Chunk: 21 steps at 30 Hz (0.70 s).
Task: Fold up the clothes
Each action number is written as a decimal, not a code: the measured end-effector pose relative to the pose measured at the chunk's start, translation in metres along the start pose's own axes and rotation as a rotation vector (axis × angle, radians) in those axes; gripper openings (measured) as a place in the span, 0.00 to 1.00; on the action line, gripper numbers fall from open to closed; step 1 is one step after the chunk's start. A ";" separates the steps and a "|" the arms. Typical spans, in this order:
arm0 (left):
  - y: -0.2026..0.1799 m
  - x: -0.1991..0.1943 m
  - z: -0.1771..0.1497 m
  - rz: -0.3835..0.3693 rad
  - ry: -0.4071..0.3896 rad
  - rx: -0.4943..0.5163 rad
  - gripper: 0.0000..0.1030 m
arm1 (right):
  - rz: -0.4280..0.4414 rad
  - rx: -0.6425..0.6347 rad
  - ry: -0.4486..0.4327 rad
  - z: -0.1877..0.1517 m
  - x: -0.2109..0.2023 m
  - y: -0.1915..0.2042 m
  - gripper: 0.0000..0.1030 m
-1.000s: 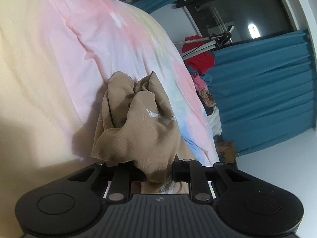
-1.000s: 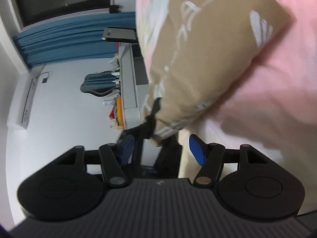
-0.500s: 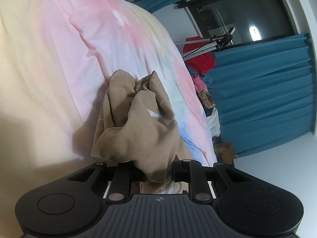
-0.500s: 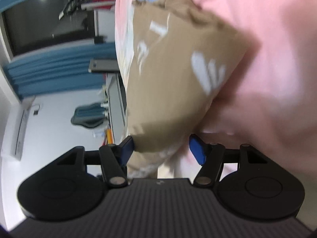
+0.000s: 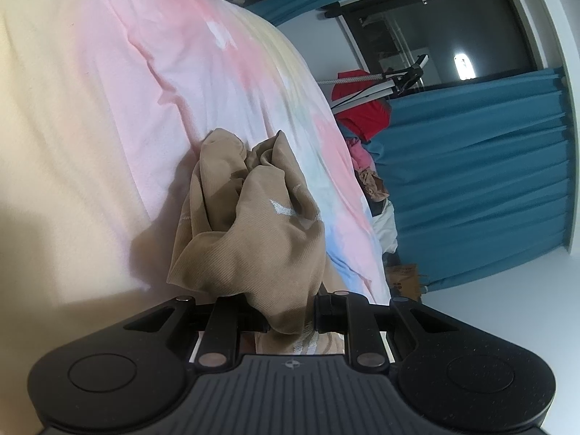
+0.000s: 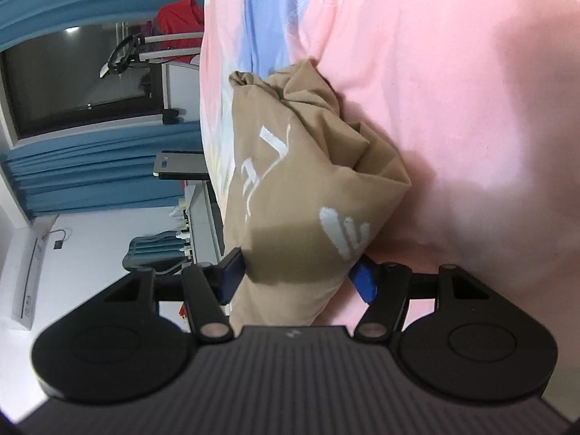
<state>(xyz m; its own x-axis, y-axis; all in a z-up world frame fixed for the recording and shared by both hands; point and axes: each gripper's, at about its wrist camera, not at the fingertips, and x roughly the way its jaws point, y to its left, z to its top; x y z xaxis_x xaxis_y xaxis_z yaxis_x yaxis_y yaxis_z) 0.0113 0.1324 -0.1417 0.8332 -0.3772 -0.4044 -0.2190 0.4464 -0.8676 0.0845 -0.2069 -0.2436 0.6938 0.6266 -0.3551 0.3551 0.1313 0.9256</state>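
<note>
1. Fingers, left gripper (image 5: pixel 290 317): nearly closed, pinching a bunched fold of the tan garment (image 5: pixel 250 232); their tips are hidden under the cloth.
2. Fingers (image 6: pixel 232 275), right gripper (image 6: pixel 297 275): blue pads set wide, one on each flank of the garment (image 6: pixel 301 188). Left pad touches the cloth; right pad is half hidden behind it. Cannot tell if they press.
3. Edges, left view: garment's loose rim hangs just above the gripper body. Bare bedding (image 5: pixel 90 116) spreads wide to the left and above. To the right, the bed edge runs close past the garment.
4. Edges, right view: pink bedding (image 6: pixel 453 108) fills the whole right side, free of other things. On the left, the garment sits right at the bed edge, with room air beyond.
5. Surface: soft quilt in pink, pale yellow and blue patches, creased. Garment lies crumpled on it, casting a shadow to one side.
6. Room: blue curtains (image 5: pixel 478 181), a dark window (image 5: pixel 435 32), a red item (image 5: pixel 362 105) on a rack with mixed clothes piled beneath it. Right view also shows a desk (image 6: pixel 199 217) and a chair (image 6: pixel 152 253).
7. Garment: tan, with white printed marks. Long axis runs away from both grippers, from the held end to a knotted-looking far tip.
</note>
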 end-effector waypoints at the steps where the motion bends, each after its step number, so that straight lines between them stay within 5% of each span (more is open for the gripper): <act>1: 0.000 0.000 0.000 0.001 0.000 0.000 0.20 | -0.003 -0.003 -0.002 -0.001 -0.001 -0.001 0.63; 5: 0.001 0.000 0.001 0.001 0.001 0.000 0.20 | -0.011 -0.036 -0.013 -0.002 -0.007 0.001 0.57; 10: -0.001 0.000 0.001 0.004 0.000 0.010 0.20 | -0.025 -0.111 -0.025 -0.004 -0.012 0.008 0.36; 21: -0.035 -0.010 0.008 -0.067 -0.002 -0.023 0.20 | 0.061 -0.201 -0.081 0.003 -0.033 0.054 0.30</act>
<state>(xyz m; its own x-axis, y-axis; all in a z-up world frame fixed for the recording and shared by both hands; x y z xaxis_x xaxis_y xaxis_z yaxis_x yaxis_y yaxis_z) 0.0144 0.1275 -0.1051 0.8476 -0.4036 -0.3446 -0.1741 0.4019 -0.8990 0.0831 -0.2228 -0.1822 0.7608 0.5756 -0.2998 0.1848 0.2506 0.9503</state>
